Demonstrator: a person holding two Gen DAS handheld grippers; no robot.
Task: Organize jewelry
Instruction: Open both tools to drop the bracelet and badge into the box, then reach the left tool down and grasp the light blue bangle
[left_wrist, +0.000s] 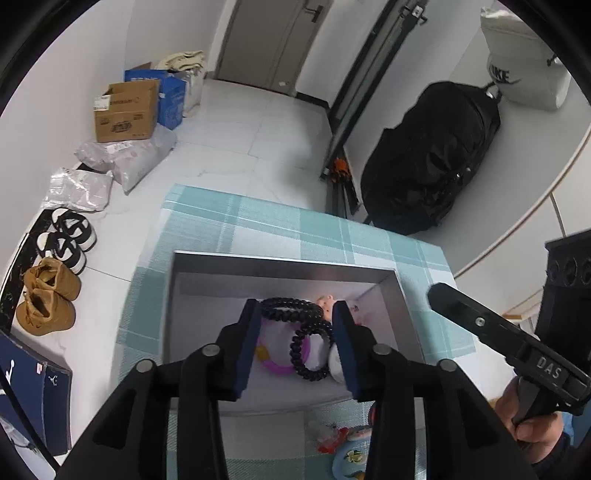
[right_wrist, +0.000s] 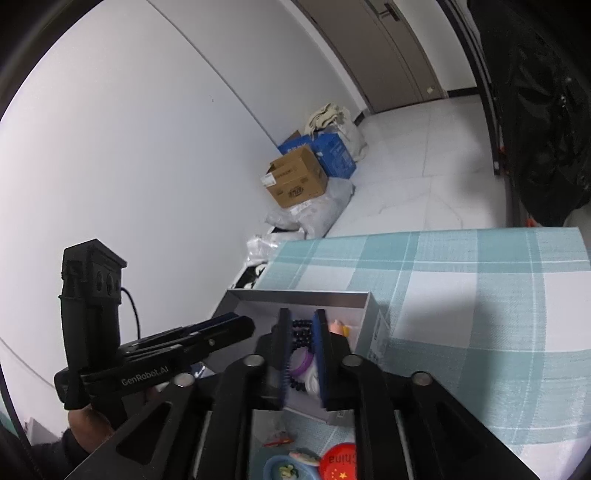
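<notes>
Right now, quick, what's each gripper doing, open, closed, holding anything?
Left gripper: open, jaws apart above the grey box, nothing pinched.
Right gripper: open only narrowly, hovering over the same box, holding nothing.

Both wrist views look steeply down, close, into the same grey box (left_wrist: 402, 306).

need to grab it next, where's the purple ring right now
In the left wrist view the purple ring lies inside the grey box, left of the black spiral hair ties.
</notes>
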